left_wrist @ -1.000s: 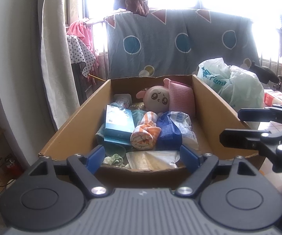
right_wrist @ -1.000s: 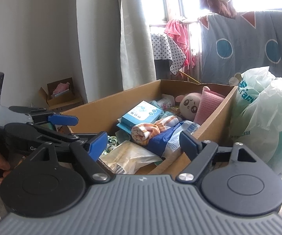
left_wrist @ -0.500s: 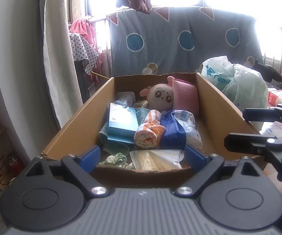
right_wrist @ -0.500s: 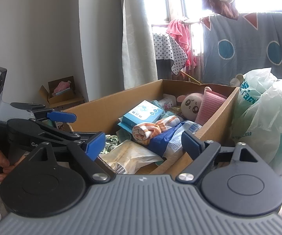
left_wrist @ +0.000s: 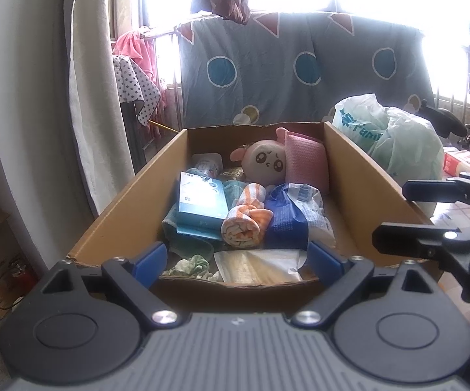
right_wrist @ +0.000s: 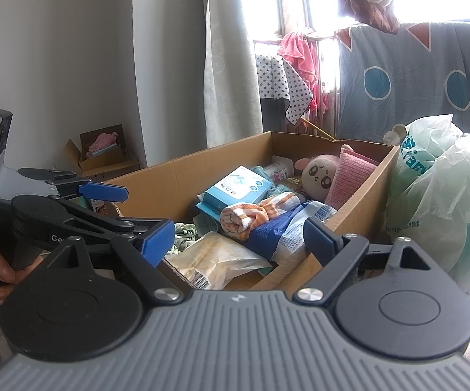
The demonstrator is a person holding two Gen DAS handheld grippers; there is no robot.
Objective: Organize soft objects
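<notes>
A cardboard box (left_wrist: 117, 208) (right_wrist: 166, 179) holds soft things: a round plush doll (left_wrist: 267, 161) (right_wrist: 318, 176), a pink cushion (left_wrist: 306, 159) (right_wrist: 352, 176), a rolled orange-striped towel (left_wrist: 246, 224) (right_wrist: 248, 216), a blue tissue pack (left_wrist: 202, 202) (right_wrist: 239, 189), a blue-white bag (left_wrist: 295, 218) (right_wrist: 287, 228), a green scrunchie (left_wrist: 190, 265) and a clear packet (left_wrist: 261, 265) (right_wrist: 215, 257). My left gripper (left_wrist: 236, 259) (right_wrist: 114, 208) is open and empty at the box's near edge. My right gripper (right_wrist: 238, 238) (left_wrist: 394, 218) is open and empty at the box's near right corner.
A pale green plastic bag (left_wrist: 394, 137) (right_wrist: 437, 189) bulges beside the box's right wall. A curtain (left_wrist: 94, 91) hangs left. A grey spotted blanket (left_wrist: 300, 65) hangs behind. A small open carton (right_wrist: 101, 153) sits on the floor far left.
Both grippers have drawn back and risen slightly from the box, so it sits a little lower and farther in both views. Jaws stay open; nothing was picked up.
</notes>
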